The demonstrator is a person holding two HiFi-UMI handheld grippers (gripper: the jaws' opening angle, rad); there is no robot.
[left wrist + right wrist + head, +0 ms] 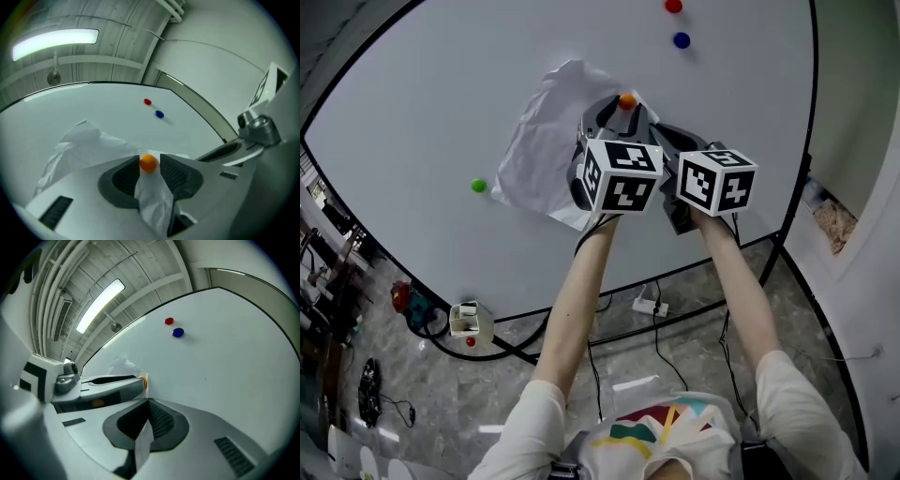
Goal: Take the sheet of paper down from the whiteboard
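Paper (539,141) crumpled, long axis slanted lower left to upper right. Left fingers (123,176) clamped on magnet (626,100); right fingers (161,420) clamped on paper.

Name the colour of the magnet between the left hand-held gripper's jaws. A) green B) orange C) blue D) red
B: in the left gripper view the orange magnet is pinched between the jaws of the left hand-held gripper, against the sheet of paper.
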